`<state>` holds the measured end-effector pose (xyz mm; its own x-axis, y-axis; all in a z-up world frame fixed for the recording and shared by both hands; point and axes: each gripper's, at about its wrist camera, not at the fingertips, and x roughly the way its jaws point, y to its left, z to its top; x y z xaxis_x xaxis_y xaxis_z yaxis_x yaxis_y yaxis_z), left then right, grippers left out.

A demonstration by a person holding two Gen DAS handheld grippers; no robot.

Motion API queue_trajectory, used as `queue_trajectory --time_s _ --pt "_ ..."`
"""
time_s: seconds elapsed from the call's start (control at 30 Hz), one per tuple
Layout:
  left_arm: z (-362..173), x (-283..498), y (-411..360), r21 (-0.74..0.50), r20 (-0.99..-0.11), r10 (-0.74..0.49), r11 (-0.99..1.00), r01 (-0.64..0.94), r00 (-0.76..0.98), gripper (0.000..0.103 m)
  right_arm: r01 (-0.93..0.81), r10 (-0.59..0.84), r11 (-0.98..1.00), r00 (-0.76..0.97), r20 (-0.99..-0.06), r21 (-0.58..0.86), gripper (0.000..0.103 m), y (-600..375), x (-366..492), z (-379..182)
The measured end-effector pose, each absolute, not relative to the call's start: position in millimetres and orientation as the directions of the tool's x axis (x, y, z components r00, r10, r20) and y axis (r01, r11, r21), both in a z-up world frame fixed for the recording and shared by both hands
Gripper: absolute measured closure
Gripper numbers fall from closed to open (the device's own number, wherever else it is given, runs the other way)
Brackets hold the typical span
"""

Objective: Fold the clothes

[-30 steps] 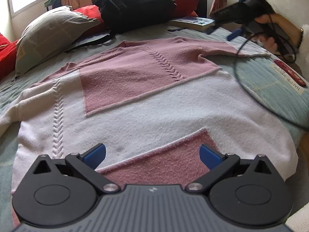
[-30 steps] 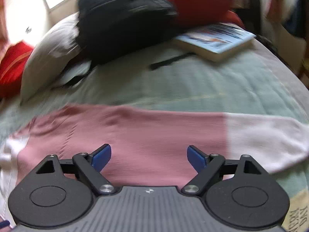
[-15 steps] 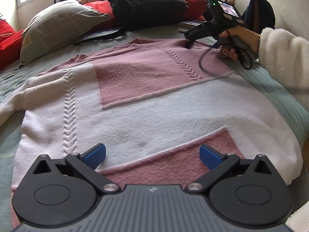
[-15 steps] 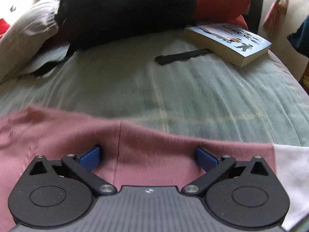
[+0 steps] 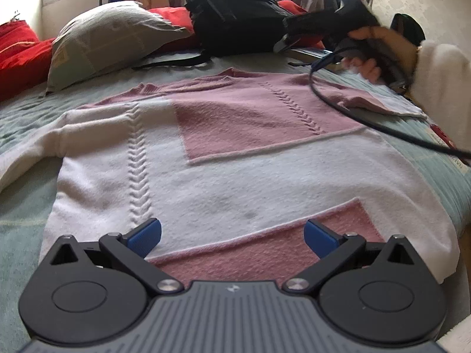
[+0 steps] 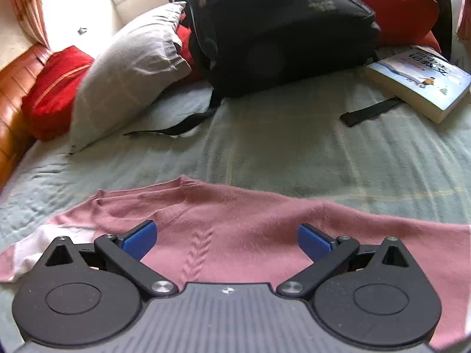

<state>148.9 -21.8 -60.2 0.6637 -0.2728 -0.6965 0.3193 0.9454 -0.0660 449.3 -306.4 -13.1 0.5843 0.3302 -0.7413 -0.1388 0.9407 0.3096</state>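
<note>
A pink and white knitted sweater (image 5: pixel 235 158) lies flat on the bed, front up, collar toward the far end. My left gripper (image 5: pixel 232 234) hovers open over its hem, nothing between the blue pads. In the left wrist view the other gripper (image 5: pixel 318 32) is held by a hand (image 5: pixel 371 50) in a white fluffy sleeve above the sweater's right shoulder. Seen from the right wrist, my right gripper (image 6: pixel 225 236) stands wide open above the sweater's pink collar and shoulder area (image 6: pixel 235 217), holding nothing.
Beyond the sweater on the green bedspread (image 6: pixel 294 147) sit a black backpack (image 6: pixel 279 26), a grey pillow (image 6: pixel 129 70), red cushions (image 6: pixel 53 88) and a book (image 6: pixel 418 79). A black cable (image 5: pixel 353 111) hangs from the right gripper across the sweater.
My right gripper has swept left from the sleeve to the collar area and opened a little wider. My left gripper drifted slightly sideways along the hem, still open.
</note>
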Motion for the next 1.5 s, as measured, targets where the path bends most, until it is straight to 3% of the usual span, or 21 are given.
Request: queue_trajectory --time_s 0.1,0.27,0.43,0.63,0.77,0.9,1.17,1.37,1.5 --pt "-65 153 -16 -0.078 -0.699 -0.273 0.948 0.309 0.661 0.001 -0.093 0.324 0.939 0.561 -0.761 0.332 0.000 -305 472 -43" --pt "-71 161 -8 -0.098 -0.695 -0.286 0.947 0.307 0.659 0.001 -0.077 0.318 0.934 0.623 -0.714 0.349 0.000 -308 493 -61" --pt "-71 159 -9 -0.096 -0.693 -0.287 0.946 0.309 0.662 0.001 -0.089 0.352 0.921 0.603 -0.716 0.378 0.000 -313 485 -40" --pt "-66 153 -7 -0.108 -0.688 -0.290 0.947 0.301 0.665 0.001 -0.234 0.526 0.845 0.521 -0.673 0.480 0.000 -309 415 -12" --pt "-64 148 -9 -0.106 -0.691 -0.289 0.947 0.302 0.662 0.001 -0.221 0.429 0.903 0.495 -0.755 0.368 0.000 -305 389 -42" --pt "-60 138 -7 -0.108 -0.691 -0.293 0.946 0.306 0.660 0.001 -0.286 0.442 0.897 0.539 -0.717 0.338 0.001 -323 364 -53" --pt "-53 134 -8 -0.107 -0.679 -0.290 0.948 0.300 0.674 0.001 -0.280 0.501 0.864 0.567 -0.654 0.419 0.000 -323 349 -28" --pt "-57 133 -9 -0.107 -0.691 -0.296 0.944 0.312 0.659 0.001 -0.330 0.491 0.871 0.558 -0.669 0.364 0.000 -317 324 -62" --pt "-59 136 -7 -0.109 -0.692 -0.295 0.945 0.308 0.659 0.001 -0.316 0.487 0.873 0.558 -0.672 0.371 0.000 -323 315 -47"
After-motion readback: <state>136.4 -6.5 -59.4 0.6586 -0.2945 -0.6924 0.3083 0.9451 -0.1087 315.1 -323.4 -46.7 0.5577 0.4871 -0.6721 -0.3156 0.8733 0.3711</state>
